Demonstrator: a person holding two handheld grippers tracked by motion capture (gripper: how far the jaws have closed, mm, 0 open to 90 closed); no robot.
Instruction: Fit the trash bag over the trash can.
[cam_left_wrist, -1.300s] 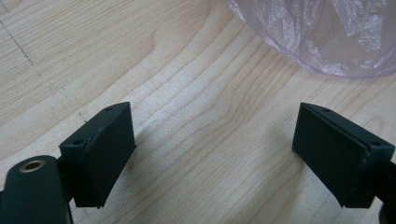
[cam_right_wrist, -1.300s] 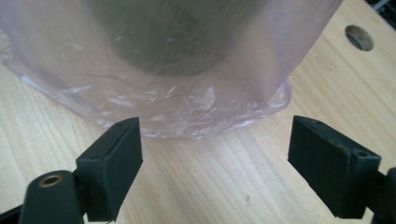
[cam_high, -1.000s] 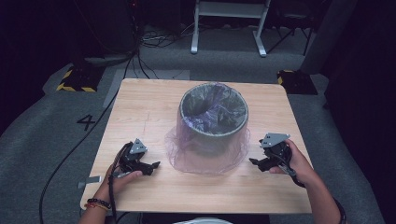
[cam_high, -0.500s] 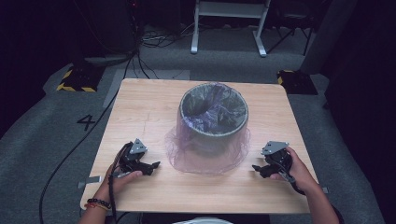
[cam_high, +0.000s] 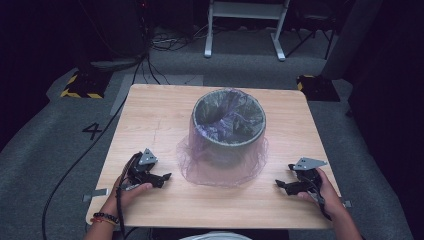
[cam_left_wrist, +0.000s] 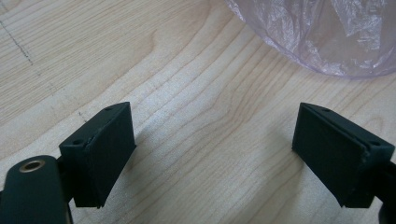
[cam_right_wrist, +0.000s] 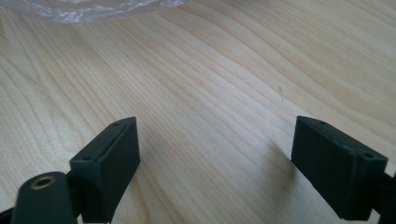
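A round grey waste bin (cam_high: 229, 127) stands upright near the middle of the light wooden table (cam_high: 150, 115), lined with a thin translucent purple bin bag (cam_high: 220, 167) whose top is folded over the rim and whose loose skirt hangs down the outside wall and spreads in a crinkled ring on the tabletop around the base. The left gripper (cam_high: 161, 178) rests low at the near left of the table, held in the person's left hand (cam_high: 131, 190), with its tips pointing right toward the bag's spread edge and stopping just short of it. In the left gripper view its two black jaws stand wide apart with only bare wood grain between them, and the bag's hem (cam_left_wrist: 317, 37) lies beyond the tips at the upper right, not touched by either pad. The right gripper (cam_high: 281, 185) sits at the near right, held in the right hand (cam_high: 325, 192), its tips pointing left toward the bag and near the hem without touching it. In the right gripper view its jaws are likewise spread wide over bare wood, holding nothing, and a sliver of the purple plastic (cam_right_wrist: 93, 9) shows along the far upper left. A black cable (cam_high: 75, 165) trails from the left gripper off the near left edge onto the grey carpet.
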